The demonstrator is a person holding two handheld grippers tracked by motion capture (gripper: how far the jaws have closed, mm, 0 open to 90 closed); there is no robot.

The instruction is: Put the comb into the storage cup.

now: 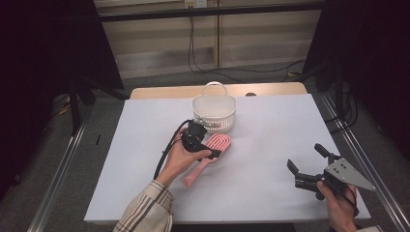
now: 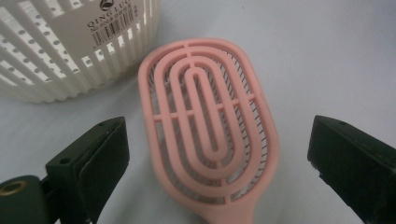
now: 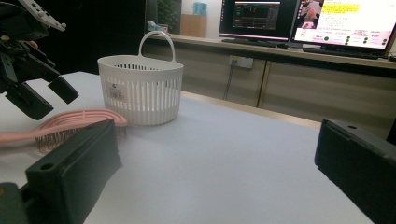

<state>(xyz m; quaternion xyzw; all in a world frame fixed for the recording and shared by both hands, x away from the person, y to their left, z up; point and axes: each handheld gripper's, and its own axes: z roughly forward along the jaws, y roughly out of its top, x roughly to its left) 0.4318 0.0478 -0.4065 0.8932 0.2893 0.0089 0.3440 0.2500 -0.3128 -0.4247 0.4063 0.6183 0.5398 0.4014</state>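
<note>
Your left hand-held gripper (image 1: 209, 145) hovers just above the pink hairbrush (image 1: 209, 156), its jaws spread wide on either side of the brush head without touching it. In the left gripper view the hairbrush (image 2: 210, 121) lies flat on the table (image 2: 336, 56), bristles down, between those jaws, handle running back toward your hand. Just beyond the brush head stands the white basket (image 1: 214, 113), close beside it. Your right hand-held gripper (image 1: 309, 164) is well apart from the brush, held low over the table with its jaws spread and nothing between them.
</note>
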